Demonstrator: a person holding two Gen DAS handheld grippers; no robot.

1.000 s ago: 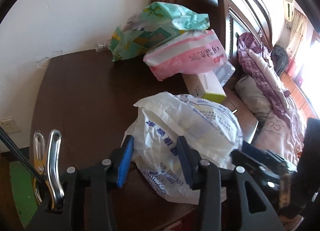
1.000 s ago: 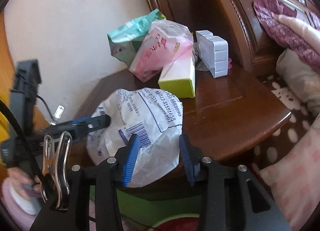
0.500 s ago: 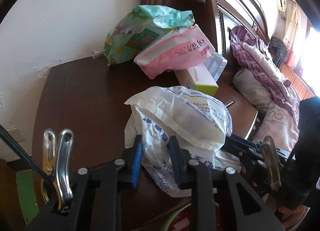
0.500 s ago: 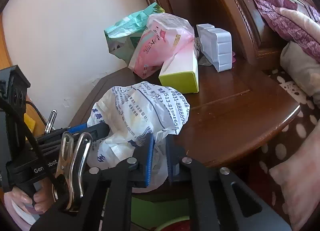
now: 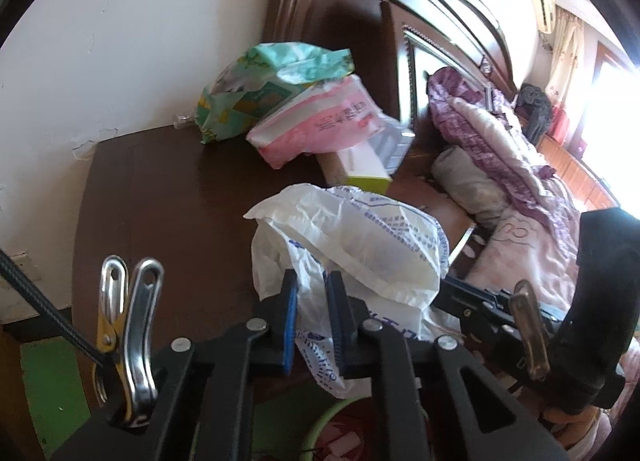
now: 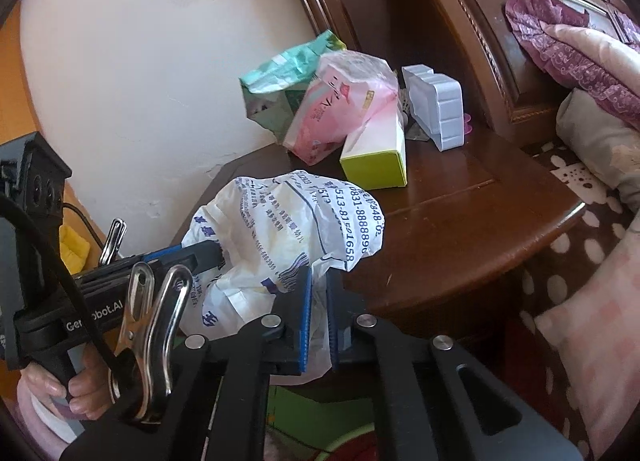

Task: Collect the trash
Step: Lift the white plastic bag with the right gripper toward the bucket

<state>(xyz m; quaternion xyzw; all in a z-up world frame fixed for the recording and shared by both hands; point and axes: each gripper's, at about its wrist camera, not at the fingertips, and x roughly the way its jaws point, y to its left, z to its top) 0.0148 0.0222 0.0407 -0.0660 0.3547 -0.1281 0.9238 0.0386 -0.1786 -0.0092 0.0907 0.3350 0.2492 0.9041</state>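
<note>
A crumpled white plastic bag with blue print (image 5: 360,245) lies at the near edge of a dark wooden nightstand (image 5: 160,197); it also shows in the right wrist view (image 6: 288,229). My left gripper (image 5: 312,301) is shut on the bag's near side. My right gripper (image 6: 319,301) is shut on another fold of the same bag, from the other side. The right gripper's body (image 5: 520,309) shows to the right in the left wrist view, and the left gripper's body (image 6: 120,277) shows to the left in the right wrist view.
At the back of the nightstand (image 6: 460,221) are a green packet (image 5: 264,85), a pink packet (image 5: 332,121), a yellow-green box (image 6: 380,157) and a white plastic tray (image 6: 436,105). A green bin rim (image 5: 332,421) is below the edge. The bed (image 5: 520,181) and headboard are to the right.
Both grippers went from open around the bag to shut on it. The bag has been drawn up and toward the nightstand's near edge.
</note>
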